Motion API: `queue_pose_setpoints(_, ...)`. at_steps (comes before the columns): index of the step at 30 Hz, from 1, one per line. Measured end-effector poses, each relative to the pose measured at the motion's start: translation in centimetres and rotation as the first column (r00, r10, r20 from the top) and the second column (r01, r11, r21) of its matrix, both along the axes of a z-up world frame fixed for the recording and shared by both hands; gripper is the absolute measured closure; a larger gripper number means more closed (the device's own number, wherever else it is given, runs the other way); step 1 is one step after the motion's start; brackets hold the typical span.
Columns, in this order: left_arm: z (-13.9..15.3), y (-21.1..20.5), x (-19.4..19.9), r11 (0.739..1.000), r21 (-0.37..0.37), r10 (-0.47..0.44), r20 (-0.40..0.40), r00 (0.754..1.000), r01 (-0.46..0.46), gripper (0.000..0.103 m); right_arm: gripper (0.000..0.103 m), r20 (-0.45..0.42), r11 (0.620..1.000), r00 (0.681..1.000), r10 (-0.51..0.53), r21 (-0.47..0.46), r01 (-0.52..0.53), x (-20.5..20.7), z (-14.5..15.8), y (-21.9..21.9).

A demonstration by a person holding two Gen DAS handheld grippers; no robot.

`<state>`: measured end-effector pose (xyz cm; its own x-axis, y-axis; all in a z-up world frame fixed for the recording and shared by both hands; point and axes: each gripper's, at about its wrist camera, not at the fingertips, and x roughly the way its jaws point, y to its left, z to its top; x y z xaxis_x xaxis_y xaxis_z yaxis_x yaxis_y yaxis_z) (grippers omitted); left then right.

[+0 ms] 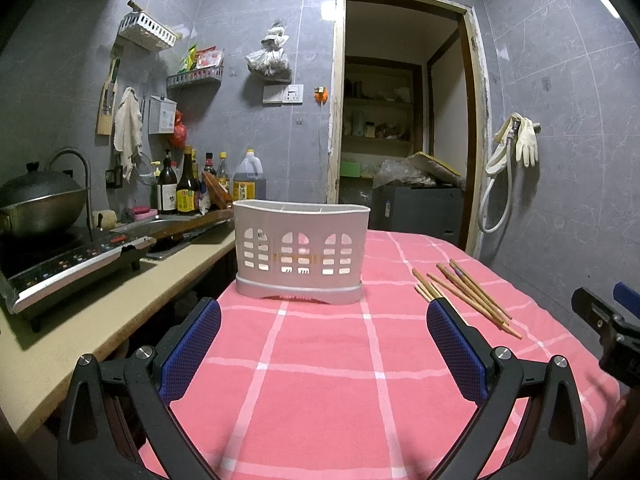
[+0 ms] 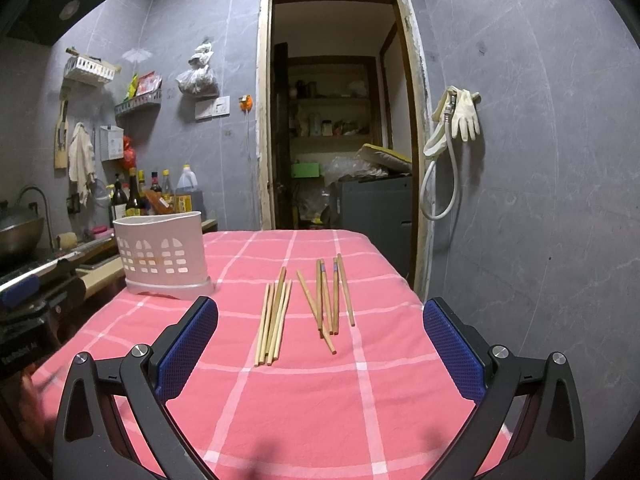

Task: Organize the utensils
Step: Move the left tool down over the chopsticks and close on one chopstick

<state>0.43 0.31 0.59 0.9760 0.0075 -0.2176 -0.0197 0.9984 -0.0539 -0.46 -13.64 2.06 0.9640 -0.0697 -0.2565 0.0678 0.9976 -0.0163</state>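
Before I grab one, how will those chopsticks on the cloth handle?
The chopsticks look thin, stiff and light, so probably easy to lift. Lying flat on the cloth, one may be awkward to pinch. Packed side by side, a nudged stick would likely roll or drag its neighbours.

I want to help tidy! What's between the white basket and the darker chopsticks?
In the right wrist view, a bundle of pale chopsticks lies on the pink cloth between the white basket and darker chopsticks.

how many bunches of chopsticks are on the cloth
2. A pale bunch lies mid-cloth, nearer the white holder. A darker bunch lies to its right. Both grippers are open and empty.
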Motion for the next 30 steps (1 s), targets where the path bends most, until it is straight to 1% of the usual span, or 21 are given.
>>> queue_pose_setpoints(1,-0.4,-0.3,-0.1,1.0,0.001,0.0,-0.001,1.0,0.0,0.002,0.0,-0.003,1.0,1.0,-0.002,-0.004,0.002,0.0,0.1,0.1)
queue_pose_setpoints(7,1.2,-0.7,1.9,1.0,0.013,0.004,0.02,1.0,-0.004,0.002,0.0,-0.007,1.0,1.0,-0.003,-0.008,0.003,1.3,1.4,0.0)
queue_pose_setpoints(8,1.5,-1.0,2.1,1.0,0.02,0.002,0.025,1.0,-0.002,0.002,0.0,-0.002,1.0,1.0,-0.001,-0.01,0.001,1.4,1.7,0.1)
queue_pose_setpoints(9,1.8,-1.4,2.3,1.0,0.027,0.002,0.031,1.0,-0.003,0.002,0.0,-0.001,1.0,1.0,0.0,-0.011,0.0,2.0,1.2,0.1)
queue_pose_setpoints(13,2.9,-1.9,3.2,1.0,0.028,-0.005,0.039,0.999,0.004,0.002,0.0,0.02,1.0,1.0,0.012,-0.024,-0.011,2.7,2.3,-0.1)
queue_pose_setpoints(17,3.6,-1.9,4.5,1.0,0.013,-0.01,0.026,1.0,0.01,0.002,0.0,0.04,0.999,0.999,0.028,-0.032,-0.027,3.5,3.4,-0.3)
queue_pose_setpoints(20,4.3,-2.1,5.9,1.0,0.004,-0.014,0.013,1.0,0.014,0.002,0.0,0.045,0.999,0.998,0.038,-0.04,-0.036,4.6,3.7,-0.6)
queue_pose_setpoints(26,5.4,-3.1,8.2,1.0,0.022,-0.02,0.014,1.0,0.02,0.002,0.0,0.047,0.998,0.998,0.047,-0.051,-0.044,7.3,4.4,-1.3)
queue_pose_setpoints(30,5.5,-3.5,10.3,0.999,0.017,-0.034,-0.014,0.999,0.034,0.002,0.0,0.034,0.997,0.998,0.056,-0.063,-0.054,9.1,4.7,-1.7)
